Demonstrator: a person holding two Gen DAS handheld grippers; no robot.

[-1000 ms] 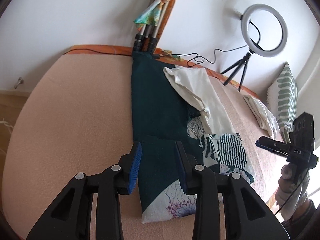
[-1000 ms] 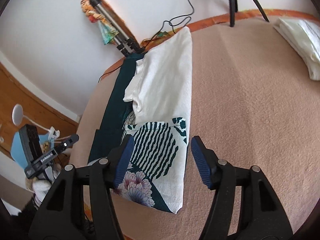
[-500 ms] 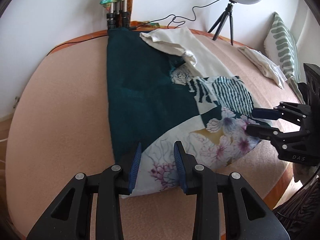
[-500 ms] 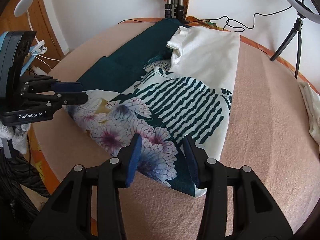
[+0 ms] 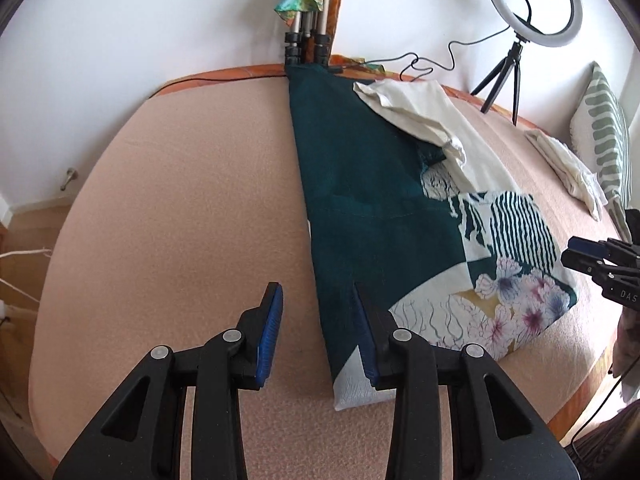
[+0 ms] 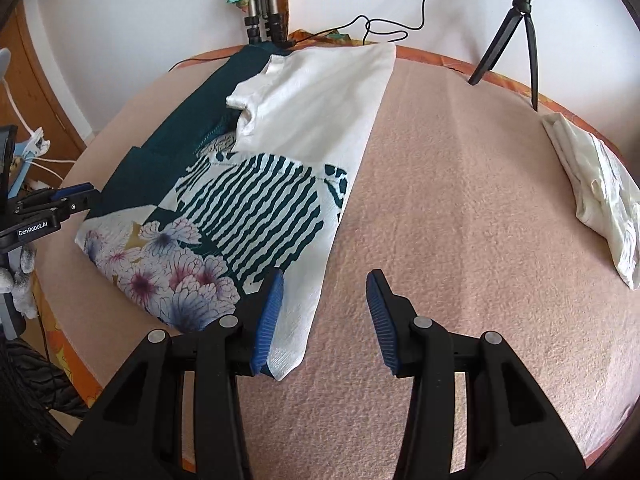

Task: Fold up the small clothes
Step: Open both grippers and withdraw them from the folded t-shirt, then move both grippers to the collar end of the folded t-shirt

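A patterned shirt [image 5: 384, 208], dark green with white, striped and floral patches, lies long and partly folded on a pink blanket [image 5: 180, 216]. It also shows in the right wrist view [image 6: 256, 200]. My left gripper [image 5: 318, 312] is open and straddles the shirt's near left edge. My right gripper [image 6: 326, 300] is open and empty, its left finger over the shirt's near right corner. Each gripper shows in the other's view, the right one [image 5: 576, 256] and the left one [image 6: 76, 196], at the shirt's sides.
A folded cream garment [image 6: 596, 196] lies at the right of the blanket. A ring light on a tripod [image 5: 520, 32] and cables stand at the back edge. Tripod legs [image 5: 306, 44] lean at the wall. A striped pillow [image 5: 604, 132] sits far right.
Both grippers opened wider and shifted outward: the left one moved left to the shirt's left edge, the right one moved right to its right corner. The shirt lies flat as before.
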